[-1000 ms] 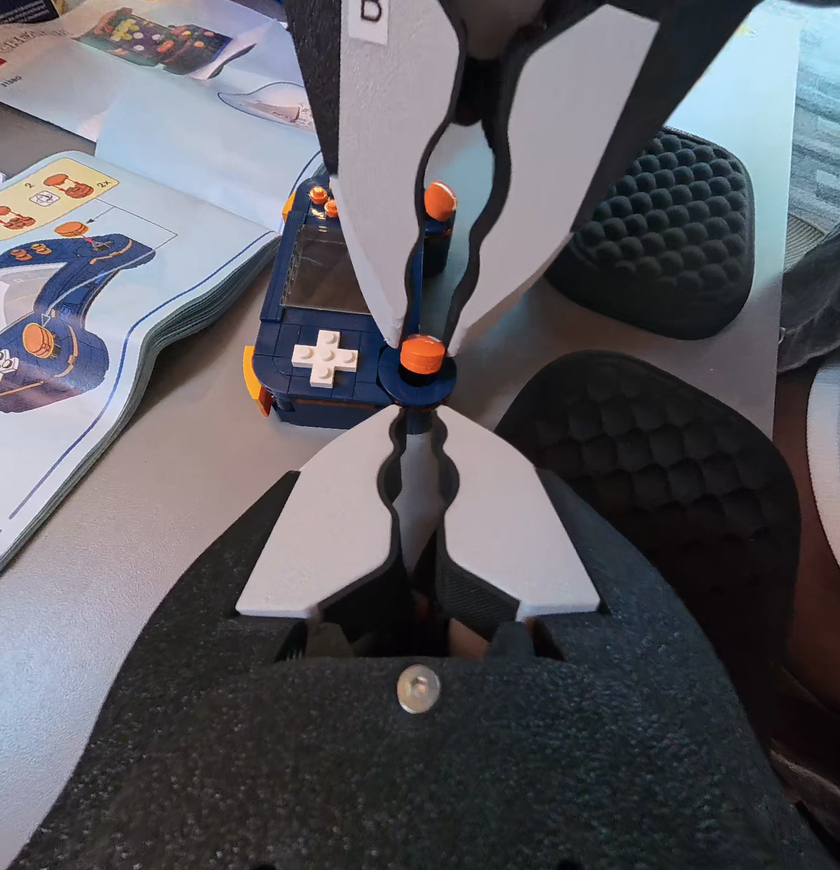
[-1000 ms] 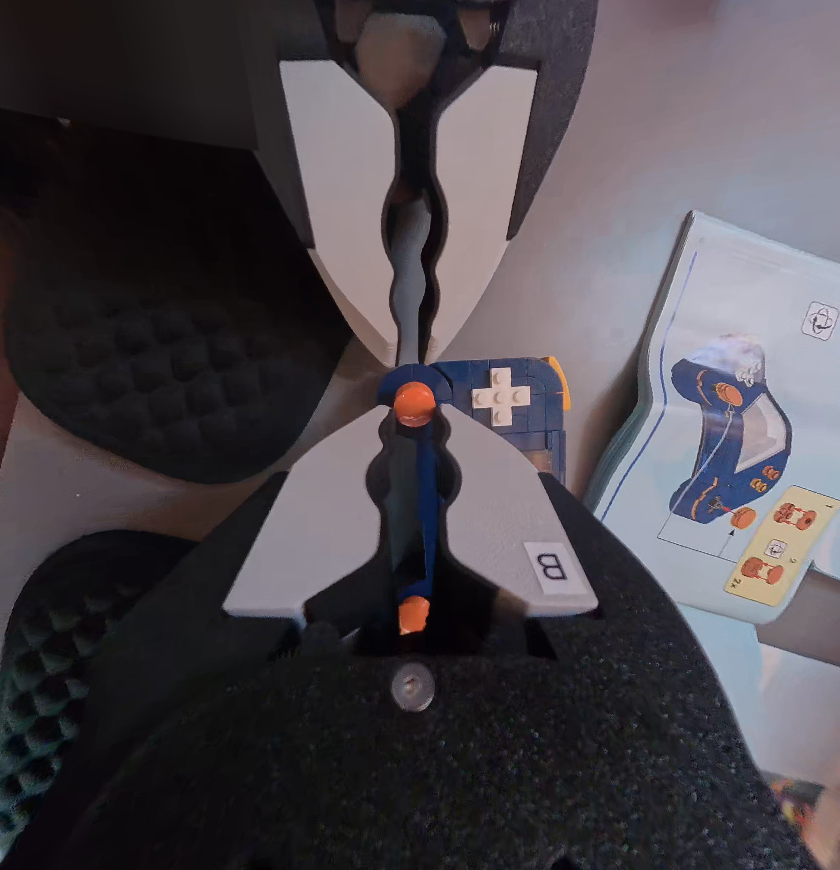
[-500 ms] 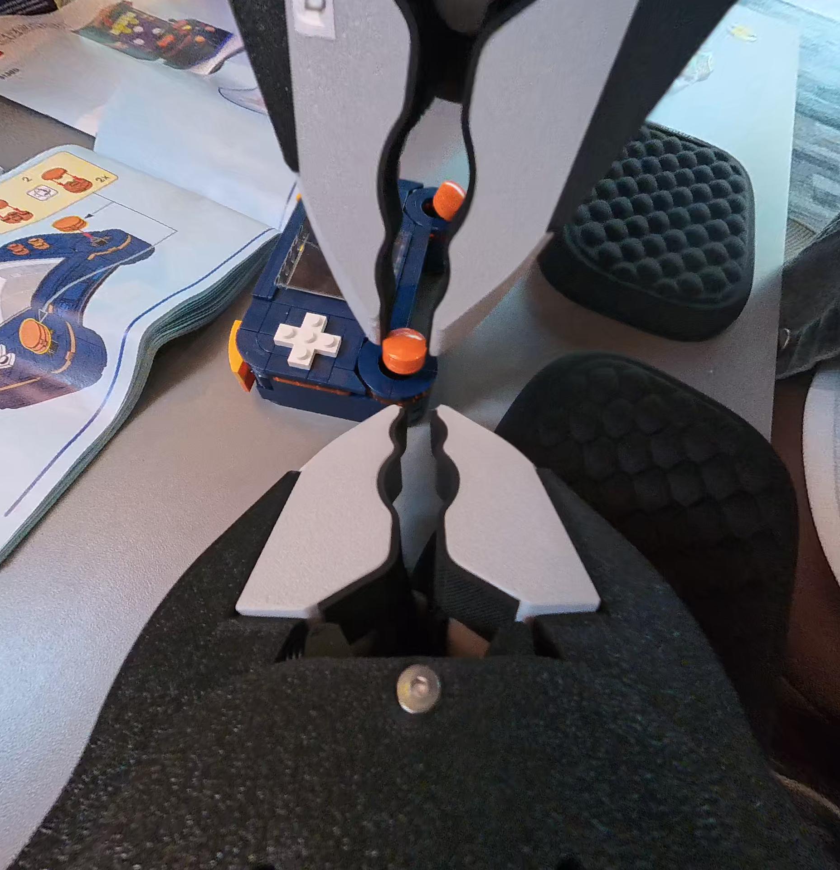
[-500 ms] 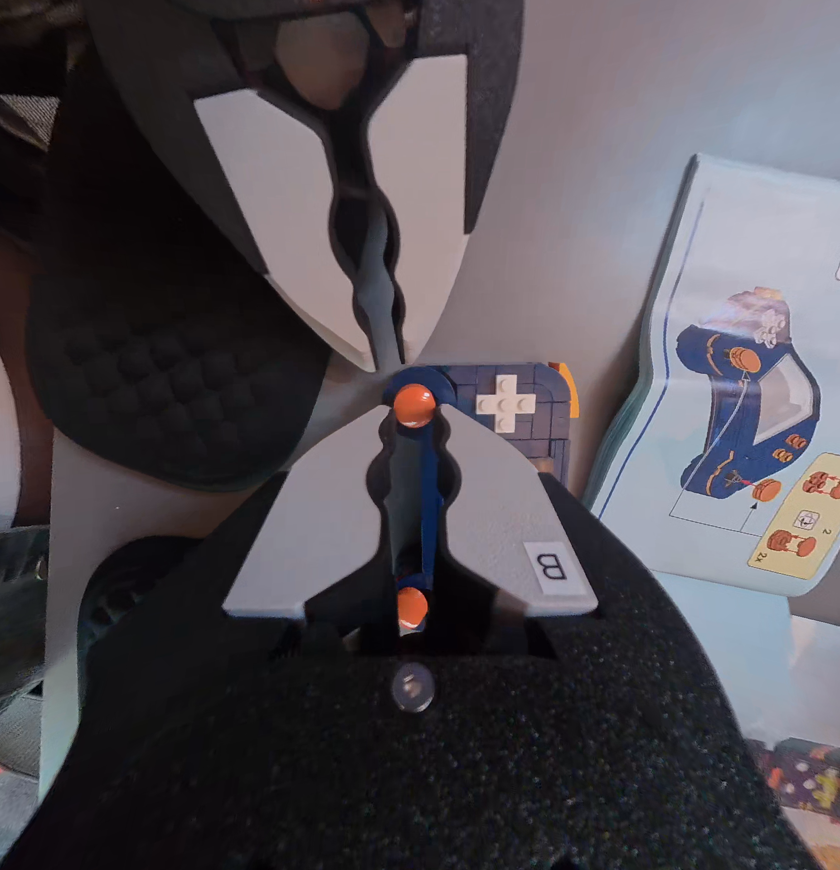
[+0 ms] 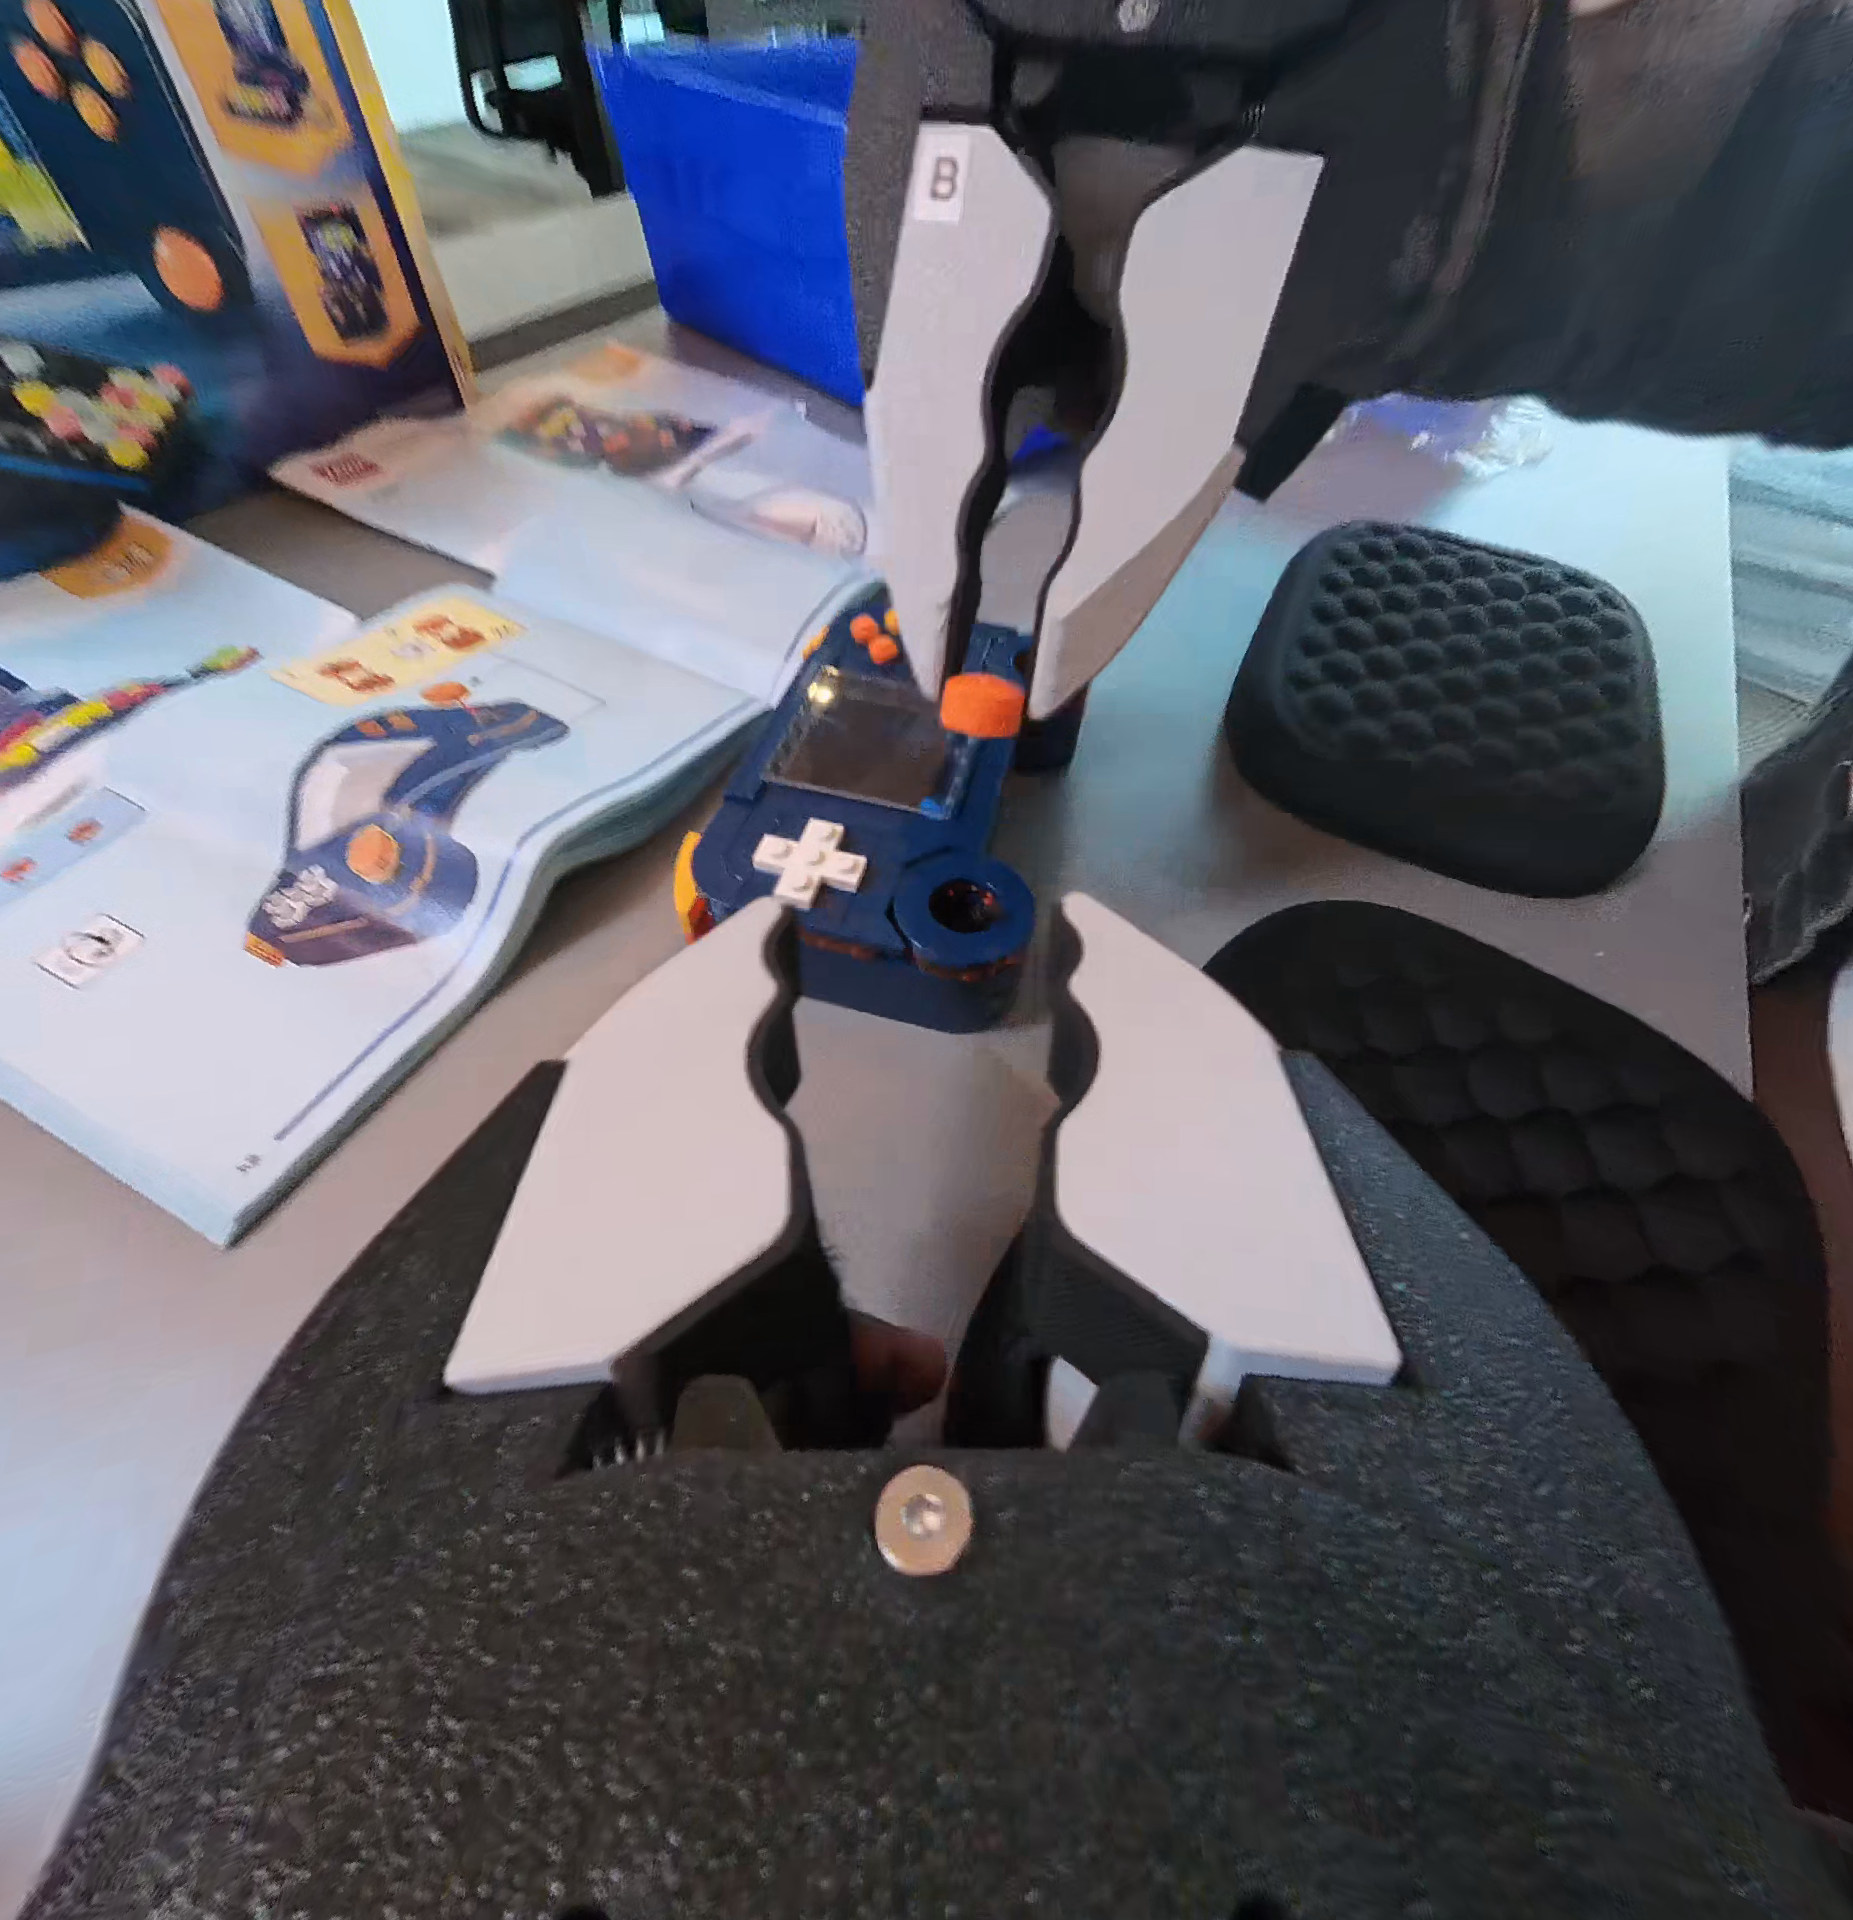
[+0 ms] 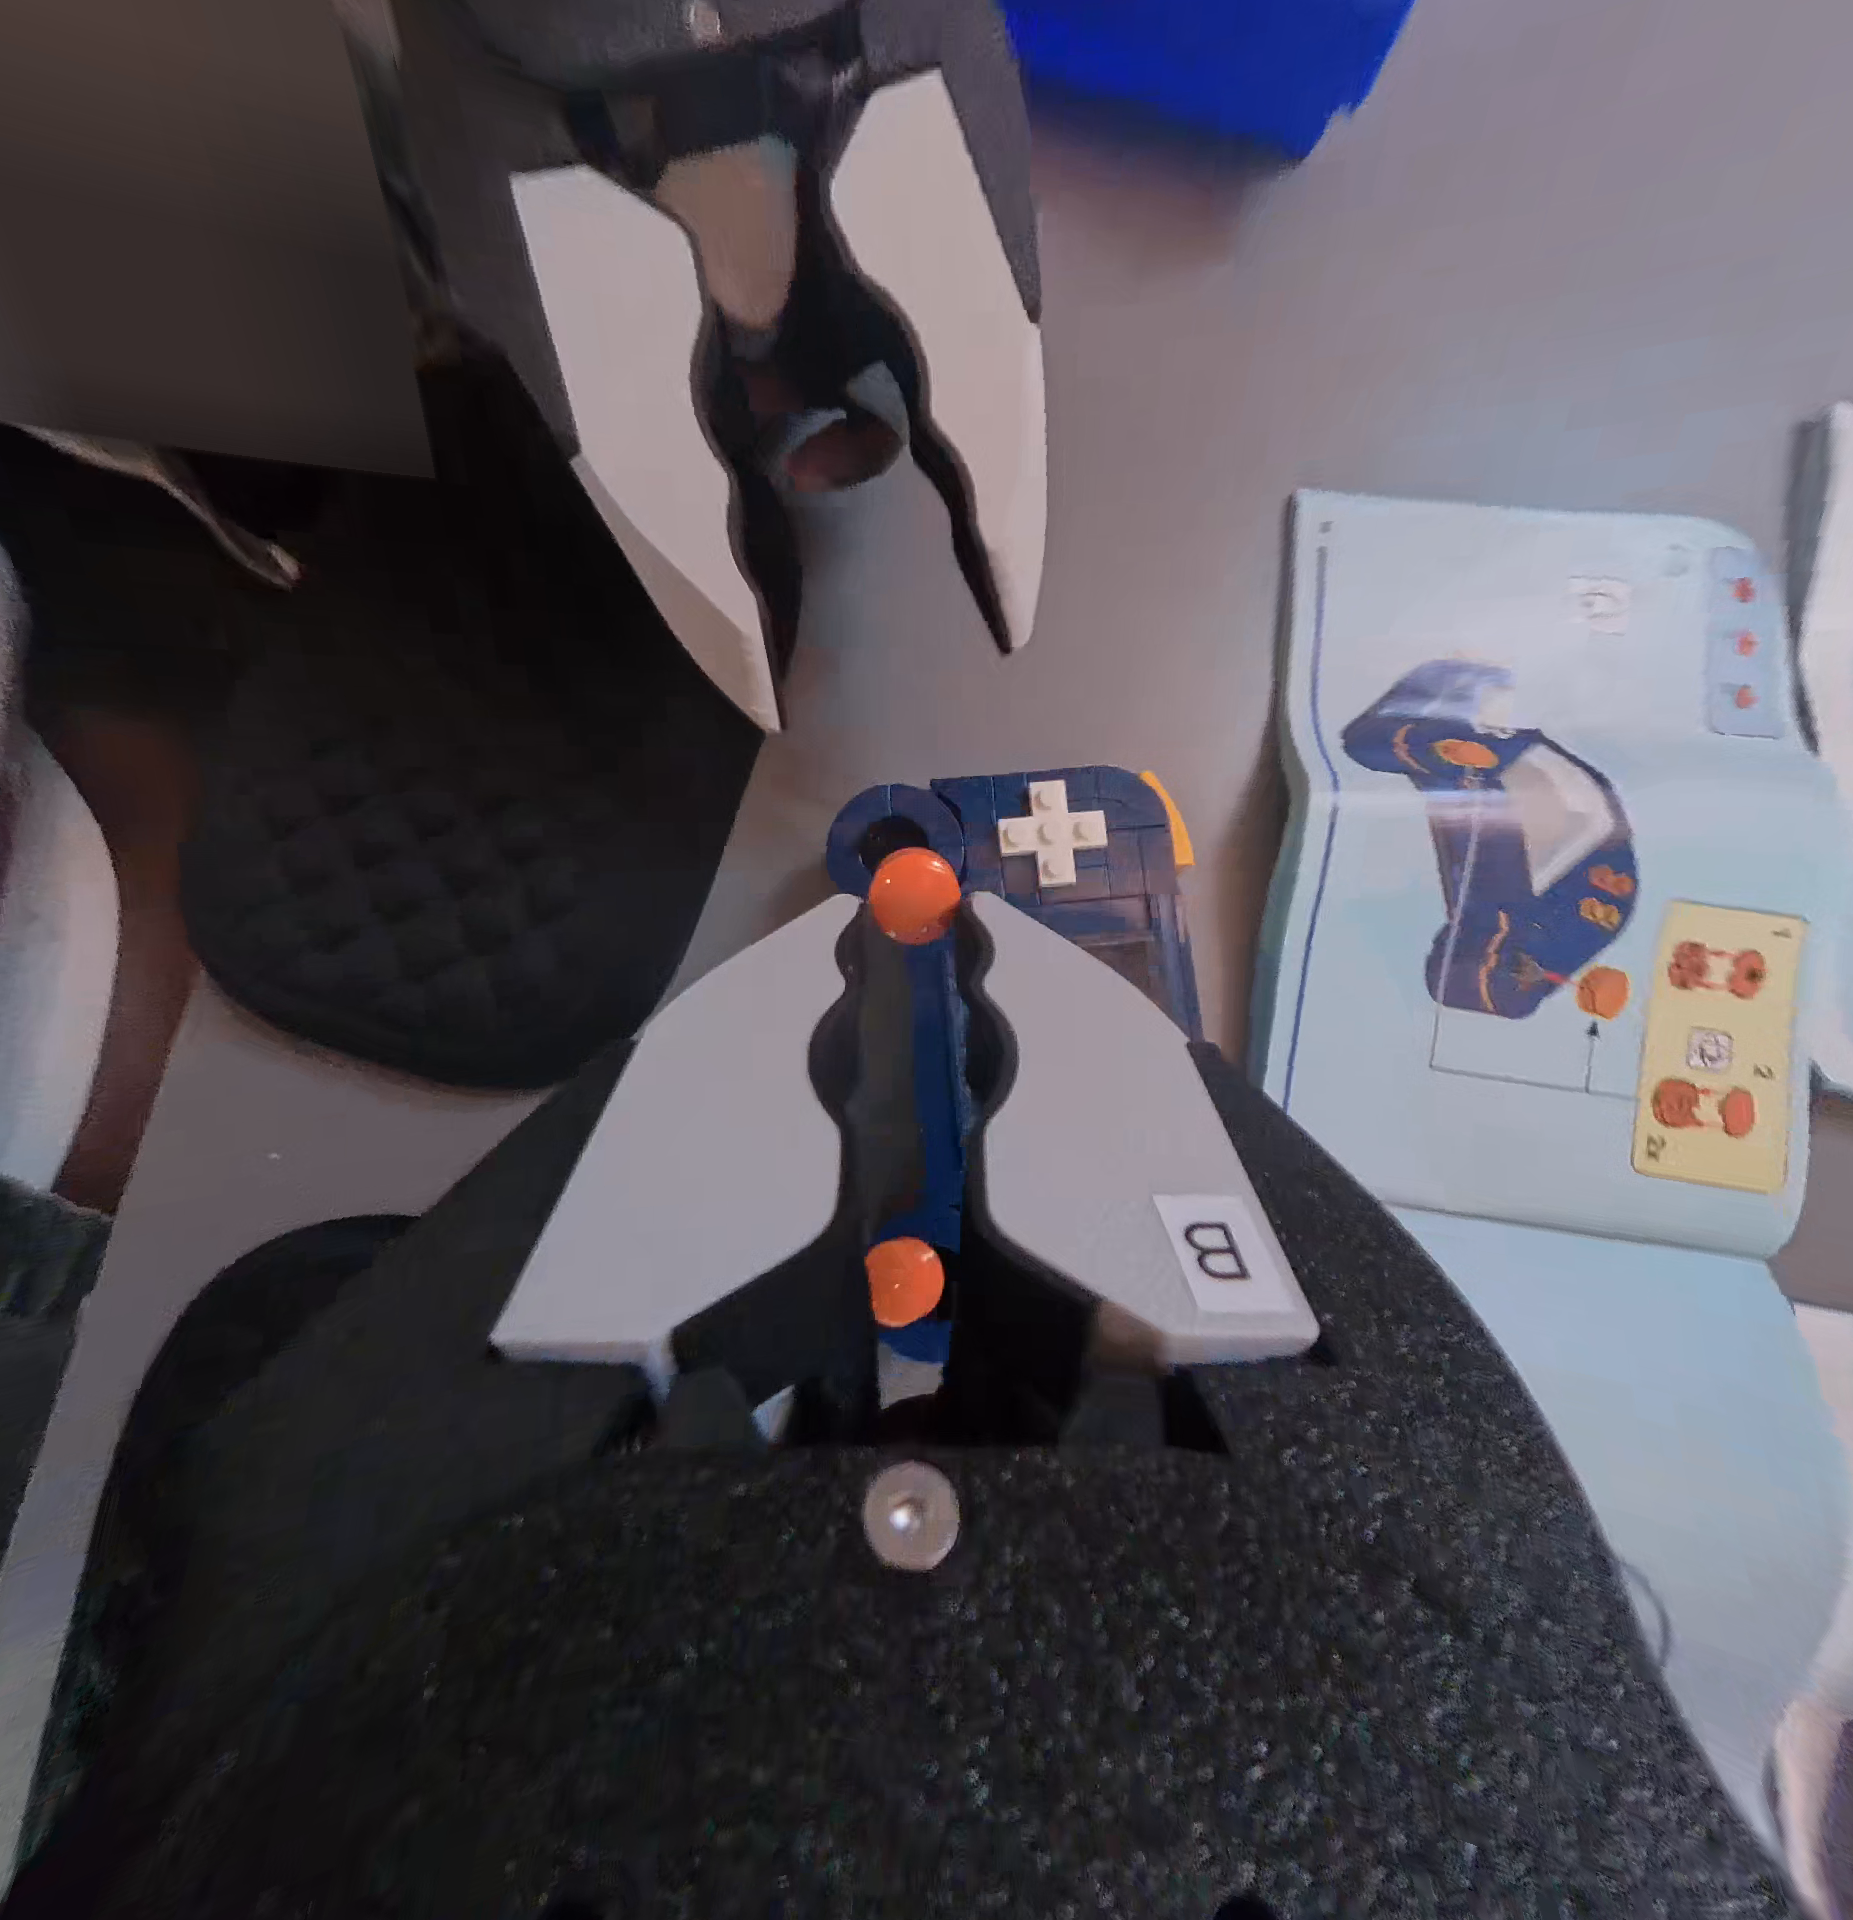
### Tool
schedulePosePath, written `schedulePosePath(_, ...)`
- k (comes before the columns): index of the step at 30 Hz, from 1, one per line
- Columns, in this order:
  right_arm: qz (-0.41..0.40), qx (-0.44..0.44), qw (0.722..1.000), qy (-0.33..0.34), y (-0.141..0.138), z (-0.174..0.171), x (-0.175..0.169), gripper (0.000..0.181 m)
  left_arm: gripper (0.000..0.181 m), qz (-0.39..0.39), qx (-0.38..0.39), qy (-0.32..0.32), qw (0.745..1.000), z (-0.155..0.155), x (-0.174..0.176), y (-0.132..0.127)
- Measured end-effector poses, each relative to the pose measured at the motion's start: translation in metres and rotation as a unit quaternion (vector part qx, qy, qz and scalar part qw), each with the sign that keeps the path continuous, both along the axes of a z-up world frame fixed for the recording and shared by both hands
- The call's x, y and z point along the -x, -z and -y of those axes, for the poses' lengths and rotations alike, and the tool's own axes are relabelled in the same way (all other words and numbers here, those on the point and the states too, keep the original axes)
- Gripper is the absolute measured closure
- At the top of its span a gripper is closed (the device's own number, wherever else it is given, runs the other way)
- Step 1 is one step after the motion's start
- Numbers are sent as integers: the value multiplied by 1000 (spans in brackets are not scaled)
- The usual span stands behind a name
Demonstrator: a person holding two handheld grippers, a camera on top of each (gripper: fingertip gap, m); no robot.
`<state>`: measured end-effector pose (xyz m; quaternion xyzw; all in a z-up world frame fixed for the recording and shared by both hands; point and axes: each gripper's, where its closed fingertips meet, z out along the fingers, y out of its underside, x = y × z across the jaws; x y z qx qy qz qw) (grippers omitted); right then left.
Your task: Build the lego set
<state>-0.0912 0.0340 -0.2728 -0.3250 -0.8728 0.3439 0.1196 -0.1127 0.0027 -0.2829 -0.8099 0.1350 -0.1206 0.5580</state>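
Observation:
A navy lego handheld console [image 5: 870, 831] with a white cross pad lies on the grey table; it also shows in the right wrist view [image 6: 1067, 842]. Its near round socket [image 5: 963, 909] is empty. My right gripper [image 6: 914, 906] comes down from above and is shut on an orange round knob [image 6: 914, 896], held just above the console [image 5: 979, 707]. A second orange knob [image 6: 901, 1283] sits in the far socket. My left gripper [image 5: 922, 914] is open and empty, just in front of the console's near end.
An open instruction booklet [image 5: 330, 831] lies left of the console. Two black dimpled pads [image 5: 1441, 707] [image 5: 1524, 1195] lie to the right. A lego box [image 5: 174, 208] and a blue bin [image 5: 735, 187] stand at the back. A person's dark sleeve [image 5: 1628, 208] hangs at upper right. My hands' fingertips stand some 5 cm from each other.
My left gripper has opened and drawn back from the console. The orange knob has come up out of the near socket in my right gripper, leaving the socket empty.

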Motion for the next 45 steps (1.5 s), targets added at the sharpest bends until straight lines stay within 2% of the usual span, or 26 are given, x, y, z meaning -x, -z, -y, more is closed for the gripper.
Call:
schedulePosePath(3,-48,56,997,26,-17,-9,-9,167,120,-38,-33,15,999,5,2,-5)
schedulePosePath(6,-54,78,995,26,-26,-23,-6,167,105,-91,-4,24,996,3,10,3)
schedulePosePath(9,-50,76,995,36,-24,-42,19,167,94,-86,-8,56,995,-10,4,-3)
schedulePosePath(12,-28,122,992,33,-16,-40,42,166,84,-98,21,78,992,-26,3,2)
schedulePosePath(14,-16,137,990,26,-6,-37,51,166,90,-95,53,104,989,-31,1,10)
schedulePosePath(19,4,174,985,16,9,-29,54,167,104,-16,105,159,982,-28,-4,16)
schedulePosePath(22,9,183,983,13,13,-28,54,166,111,-17,105,161,981,-33,2,19)
schedulePosePath(25,13,192,981,14,16,-28,54,167,110,-19,107,165,980,-35,3,21)
schedulePosePath(29,13,204,979,7,18,-28,53,166,94,-54,110,157,980,-36,8,29)
schedulePosePath(33,16,210,978,6,21,-28,53,167,106,-47,105,175,978,-36,3,28)
schedulePosePath(41,21,221,975,4,24,-28,52,167,107,-28,106,171,979,-44,1,28)
schedulePosePath(43,23,223,975,4,24,-28,51,167,121,-5,108,169,980,-44,1,26)
schedulePosePath(45,22,225,974,4,24,-28,52,167,121,-7,107,169,980,-44,1,26)
